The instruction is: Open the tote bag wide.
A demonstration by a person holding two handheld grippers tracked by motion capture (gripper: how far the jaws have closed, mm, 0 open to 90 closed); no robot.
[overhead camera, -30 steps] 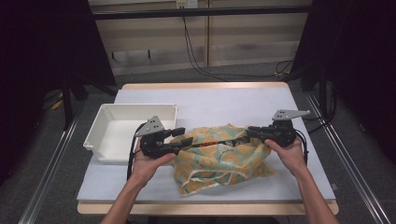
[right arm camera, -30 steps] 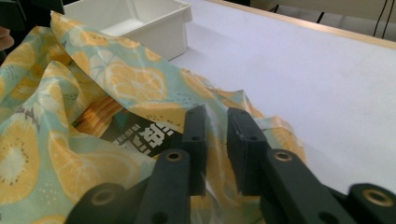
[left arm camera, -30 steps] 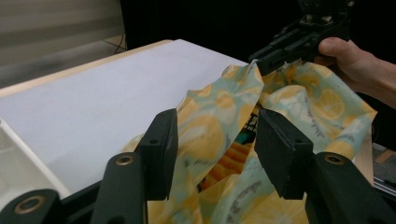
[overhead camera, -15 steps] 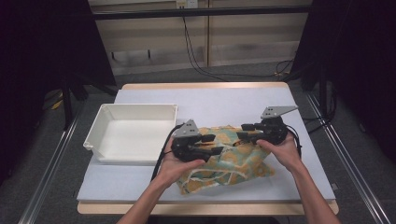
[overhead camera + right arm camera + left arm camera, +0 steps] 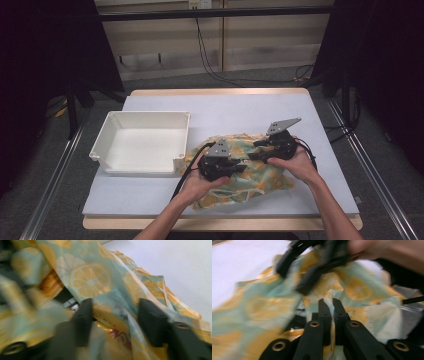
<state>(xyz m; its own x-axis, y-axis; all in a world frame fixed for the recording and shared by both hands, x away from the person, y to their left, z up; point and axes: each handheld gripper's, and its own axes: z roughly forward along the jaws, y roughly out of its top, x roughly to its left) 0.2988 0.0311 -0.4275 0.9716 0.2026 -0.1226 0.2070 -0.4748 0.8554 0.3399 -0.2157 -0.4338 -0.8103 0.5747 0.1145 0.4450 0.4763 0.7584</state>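
A lemon-print fabric bag (image 5: pixel 260 181) lies crumpled on the table's near right. My left gripper (image 5: pixel 245 167) reaches in from the bag's left side. In the left gripper view its jaws (image 5: pixel 331 302) have just closed and now pinch a thin upright fold of the bag (image 5: pixel 262 307). My right gripper (image 5: pixel 252 150) comes from the right and faces the left one closely, its blurred jaws (image 5: pixel 292 280) just beyond that fold. In the right gripper view the jaws (image 5: pixel 116 307) stand apart after closing a little, with a ridge of the bag (image 5: pixel 90 280) between them, unpressed.
A white plastic tray (image 5: pixel 145 114) sits on the left of the pale table (image 5: pixel 225 110), close to the bag's left edge. The gripper cable (image 5: pixel 185 172) trails past the tray's near corner. Dark floor, rails and cables surround the table.
The left gripper has moved right, from the bag's left edge onto its middle, and shut on a fold. The right gripper has shifted slightly left and down toward it.
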